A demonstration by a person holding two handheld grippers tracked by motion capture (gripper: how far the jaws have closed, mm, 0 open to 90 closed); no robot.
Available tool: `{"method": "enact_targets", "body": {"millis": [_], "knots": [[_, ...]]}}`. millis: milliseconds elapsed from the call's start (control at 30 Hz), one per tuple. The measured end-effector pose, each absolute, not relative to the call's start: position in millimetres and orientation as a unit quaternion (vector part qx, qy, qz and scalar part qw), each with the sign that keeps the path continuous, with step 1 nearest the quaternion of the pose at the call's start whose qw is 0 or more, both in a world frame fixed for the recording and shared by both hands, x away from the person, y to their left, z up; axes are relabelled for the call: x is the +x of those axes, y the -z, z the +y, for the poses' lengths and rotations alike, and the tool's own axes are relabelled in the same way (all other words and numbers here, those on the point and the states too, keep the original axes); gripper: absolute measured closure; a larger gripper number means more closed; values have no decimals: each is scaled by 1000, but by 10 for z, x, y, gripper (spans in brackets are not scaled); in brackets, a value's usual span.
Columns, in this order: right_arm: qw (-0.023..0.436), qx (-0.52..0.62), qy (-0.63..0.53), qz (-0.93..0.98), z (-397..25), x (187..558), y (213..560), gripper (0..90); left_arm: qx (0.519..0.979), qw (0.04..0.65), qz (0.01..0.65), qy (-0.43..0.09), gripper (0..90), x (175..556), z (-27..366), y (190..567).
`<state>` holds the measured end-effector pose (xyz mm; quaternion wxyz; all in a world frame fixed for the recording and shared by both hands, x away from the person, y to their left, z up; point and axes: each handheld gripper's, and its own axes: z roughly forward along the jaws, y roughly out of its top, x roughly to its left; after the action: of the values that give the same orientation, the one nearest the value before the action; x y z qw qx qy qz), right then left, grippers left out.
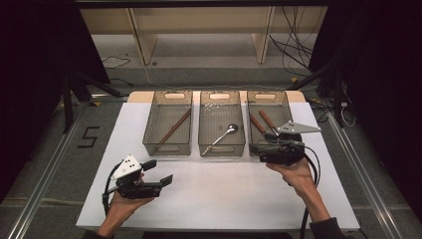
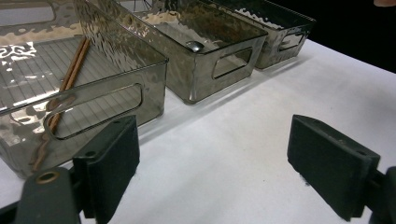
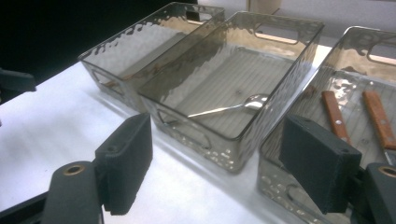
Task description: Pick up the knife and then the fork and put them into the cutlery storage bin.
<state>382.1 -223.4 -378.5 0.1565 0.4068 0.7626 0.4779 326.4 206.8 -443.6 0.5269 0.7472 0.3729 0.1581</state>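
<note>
While both grippers wait empty, cutlery lies sorted in three bins.
Right gripper (image 1: 259, 148), jaws apart, hovers at near edge of right bin (image 1: 286, 99), which holds two wooden-handled knives (image 3: 359, 119); left gripper (image 1: 158, 172), jaws also apart, rests well apart over the table (image 1: 224, 194). Spoon (image 3: 233, 106) lies in mid bin (image 1: 203, 142), chopsticks (image 2: 70, 77) in left bin (image 1: 149, 142). Judgement: for a clean pick, approach along a handle's axis, jaws straddling it, w/o knocking bin wall.
</note>
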Motion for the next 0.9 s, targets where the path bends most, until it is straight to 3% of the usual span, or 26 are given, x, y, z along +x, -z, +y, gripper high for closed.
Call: {"method": "enact_targets", "body": {"millis": [900], "knots": [[148, 388, -511, 752, -2199, 3367, 4097, 233, 748, 529, 370, -155, 163, 3259, 2062, 4435]]}}
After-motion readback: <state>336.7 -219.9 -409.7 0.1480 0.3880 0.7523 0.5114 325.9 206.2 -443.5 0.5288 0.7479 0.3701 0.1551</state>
